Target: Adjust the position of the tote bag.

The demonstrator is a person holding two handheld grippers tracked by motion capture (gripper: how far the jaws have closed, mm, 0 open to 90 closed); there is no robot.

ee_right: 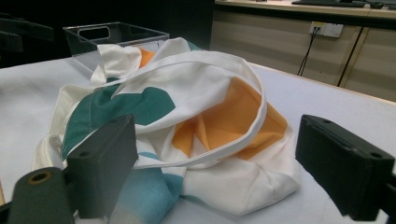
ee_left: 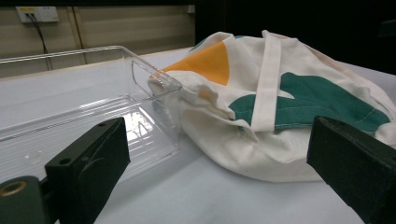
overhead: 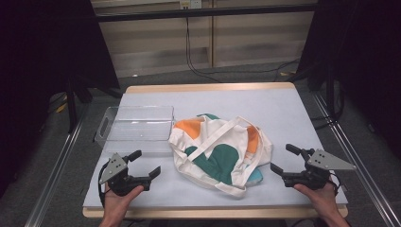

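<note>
Cream canvas printed in green and orange, the tote bag (overhead: 221, 153) is heaped near the desk's (overhead: 283, 109) front edge, touching the clear bin (overhead: 137, 125) (seemingly empty). Left gripper (overhead: 146, 164) and right gripper (overhead: 287, 159) are spread, holding nothing. A strap (ee_right: 210, 156) is probably best pinched first.

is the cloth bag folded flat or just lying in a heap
In a heap: the cloth bag lies crumpled, its straps loose across it and its mouth gaping, beside the clear bin.
</note>
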